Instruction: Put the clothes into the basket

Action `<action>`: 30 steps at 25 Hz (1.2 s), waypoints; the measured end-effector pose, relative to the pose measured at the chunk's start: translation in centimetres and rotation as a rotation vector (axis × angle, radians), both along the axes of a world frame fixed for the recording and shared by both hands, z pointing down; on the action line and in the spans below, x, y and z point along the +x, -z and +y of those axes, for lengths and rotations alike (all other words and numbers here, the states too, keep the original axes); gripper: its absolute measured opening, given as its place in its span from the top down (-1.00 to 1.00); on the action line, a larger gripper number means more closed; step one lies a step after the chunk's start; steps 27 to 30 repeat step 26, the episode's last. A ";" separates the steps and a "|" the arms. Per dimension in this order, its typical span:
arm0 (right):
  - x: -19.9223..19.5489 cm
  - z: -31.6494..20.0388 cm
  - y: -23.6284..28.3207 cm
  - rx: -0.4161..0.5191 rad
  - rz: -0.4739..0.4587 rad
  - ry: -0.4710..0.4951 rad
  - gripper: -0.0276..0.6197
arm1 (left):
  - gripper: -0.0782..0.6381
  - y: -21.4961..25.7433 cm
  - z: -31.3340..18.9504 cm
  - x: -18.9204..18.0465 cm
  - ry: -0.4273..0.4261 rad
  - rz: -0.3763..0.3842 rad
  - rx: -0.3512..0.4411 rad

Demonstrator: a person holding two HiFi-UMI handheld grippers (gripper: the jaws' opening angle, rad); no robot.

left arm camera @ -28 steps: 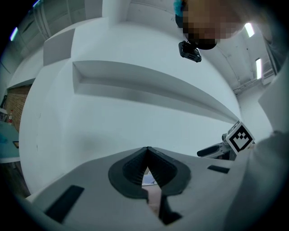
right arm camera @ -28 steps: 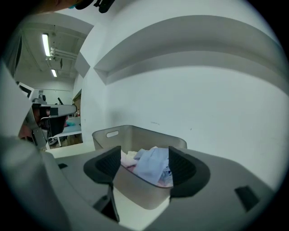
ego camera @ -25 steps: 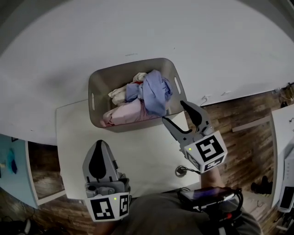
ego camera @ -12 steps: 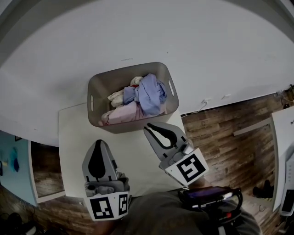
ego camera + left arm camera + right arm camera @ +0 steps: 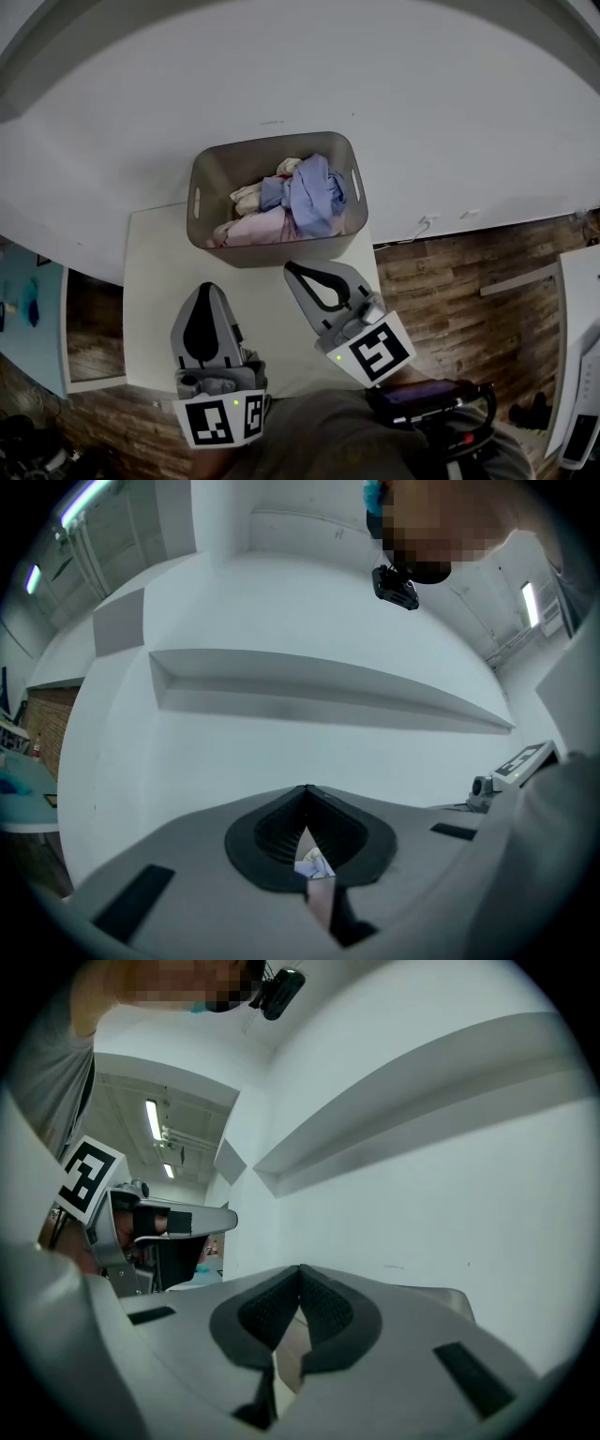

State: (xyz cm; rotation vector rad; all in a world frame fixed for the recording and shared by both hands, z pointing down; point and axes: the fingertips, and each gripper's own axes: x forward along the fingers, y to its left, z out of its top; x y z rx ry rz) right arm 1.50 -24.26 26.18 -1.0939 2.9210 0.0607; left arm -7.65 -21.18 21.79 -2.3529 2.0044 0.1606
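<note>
Since the clothes (image 5: 292, 195) lie heaped inside the basket (image 5: 202, 178), which stands at the far edge of the desk (image 5: 155, 281) against the wall (image 5: 394, 112), you have no garment left on the part of the desk that shows. Your left gripper (image 5: 207, 287) is held near you, well apart from the basket. Its fingers (image 5: 267, 834) are clenched tip to tip with nothing gripped, and only a sliver of the clothes shows beyond, through the gap under the tips. Your right gripper (image 5: 292, 270) points toward the basket's near wall from just in front of it, not touching. Its fingers (image 5: 255, 1321) have just been closing and now meet, with nothing between them.

Judgement: both tools are empty and held clear because the load is in, so the task appears complete or nearly so. The blue garment (image 5: 314, 187) rides high on the right of the heap, near the rim, and could spill if you jostle the basket.
</note>
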 end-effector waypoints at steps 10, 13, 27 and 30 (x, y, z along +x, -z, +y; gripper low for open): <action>-0.6 0.0 -0.1 -0.028 -0.008 0.051 0.90 | 0.76 0.4 0.1 0.1 0.029 -0.020 0.001; -0.7 -0.2 0.2 -0.016 -0.020 0.050 0.89 | 0.76 0.6 0.0 0.1 0.030 -0.026 0.008; 0.0 0.1 -0.2 -0.011 -0.035 0.041 0.90 | 0.76 0.0 0.3 1.1 0.009 -0.030 -0.002; 0.0 0.1 -0.2 -0.011 -0.035 0.041 0.90 | 0.76 0.0 0.3 1.1 0.009 -0.030 -0.002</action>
